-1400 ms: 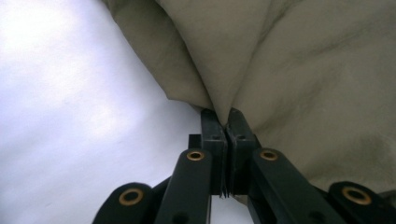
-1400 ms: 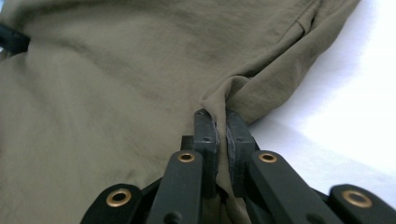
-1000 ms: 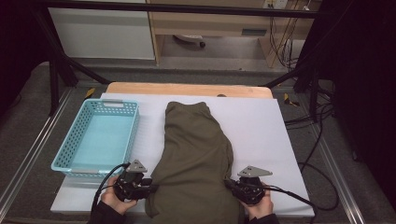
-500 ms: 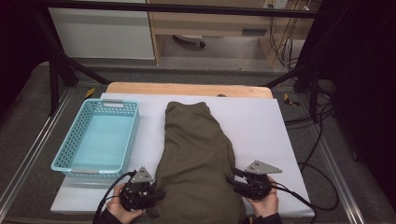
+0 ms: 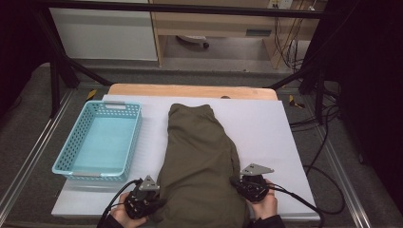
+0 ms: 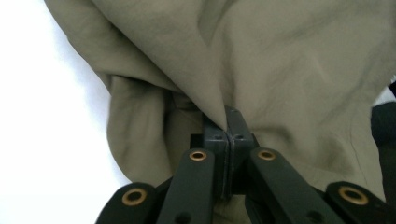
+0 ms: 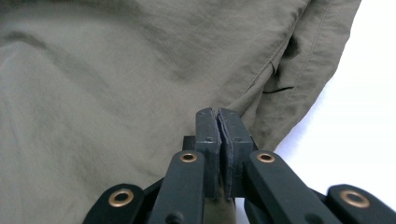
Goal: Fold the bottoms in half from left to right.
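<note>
An olive-green garment (image 5: 199,152) lies lengthwise down the middle of the white table (image 5: 266,128). My left gripper (image 5: 159,203) sits at the garment's near left edge, held by a hand. Its jaws have just been closing and now stand shut, with a fold of the garment (image 6: 280,70) pinched between the left gripper's (image 6: 227,122) pads. My right gripper (image 5: 235,181) is at the near right edge. Its jaws have also just closed, and the right gripper (image 7: 217,116) has its pads together on the garment (image 7: 116,70) near its hem.
A light blue perforated basket (image 5: 62,164) stands empty on the left of the table. Bare white tabletop lies to the right of the garment. Cables (image 5: 323,209) trail off the right side, and black frame legs stand beyond the far edge.
The left gripper has slid toward the near table edge, closer against the garment. Both grippers' jaws have come together on the fabric. The right hand has hardly moved.
</note>
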### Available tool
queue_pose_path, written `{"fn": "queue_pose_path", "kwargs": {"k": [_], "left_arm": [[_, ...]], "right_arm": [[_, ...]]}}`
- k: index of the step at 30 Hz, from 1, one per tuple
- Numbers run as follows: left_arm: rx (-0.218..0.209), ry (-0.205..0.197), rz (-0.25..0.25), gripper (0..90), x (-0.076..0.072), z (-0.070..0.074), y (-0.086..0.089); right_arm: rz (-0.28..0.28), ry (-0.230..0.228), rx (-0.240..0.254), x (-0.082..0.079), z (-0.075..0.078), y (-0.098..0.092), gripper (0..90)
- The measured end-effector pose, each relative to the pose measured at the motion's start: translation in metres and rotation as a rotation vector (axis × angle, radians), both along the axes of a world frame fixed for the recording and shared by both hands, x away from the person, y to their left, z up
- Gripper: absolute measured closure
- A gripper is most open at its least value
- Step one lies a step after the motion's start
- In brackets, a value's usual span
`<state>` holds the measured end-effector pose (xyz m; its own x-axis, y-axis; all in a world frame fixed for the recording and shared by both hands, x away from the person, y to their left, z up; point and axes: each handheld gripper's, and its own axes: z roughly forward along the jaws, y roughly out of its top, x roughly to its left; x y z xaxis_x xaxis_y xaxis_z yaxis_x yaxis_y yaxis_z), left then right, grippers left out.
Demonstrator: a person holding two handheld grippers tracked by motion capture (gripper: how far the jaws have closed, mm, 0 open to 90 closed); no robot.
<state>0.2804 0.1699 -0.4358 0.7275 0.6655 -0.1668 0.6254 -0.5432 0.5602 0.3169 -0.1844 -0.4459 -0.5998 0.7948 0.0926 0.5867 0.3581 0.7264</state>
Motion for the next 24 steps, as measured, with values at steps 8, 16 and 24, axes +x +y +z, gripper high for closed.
{"fn": "queue_pose_path", "kwargs": {"k": [8, 16, 24], "left_arm": [[-0.006, 0.001, -0.008, 89.3, -0.017, 0.001, 0.004], [-0.013, -0.079, 0.019, 57.8, -0.009, 0.019, 0.016], [-0.035, -0.099, 0.071, 23.8, 0.035, 0.025, 0.016]], "right_arm": [[-0.005, -0.002, 0.028, -0.005, 0.003, -0.008, 88.1], [0.016, -0.044, 0.048, -0.003, 0.011, -0.012, 63.3], [-0.041, -0.088, 0.086, 0.034, 0.02, -0.021, 29.2]]}}
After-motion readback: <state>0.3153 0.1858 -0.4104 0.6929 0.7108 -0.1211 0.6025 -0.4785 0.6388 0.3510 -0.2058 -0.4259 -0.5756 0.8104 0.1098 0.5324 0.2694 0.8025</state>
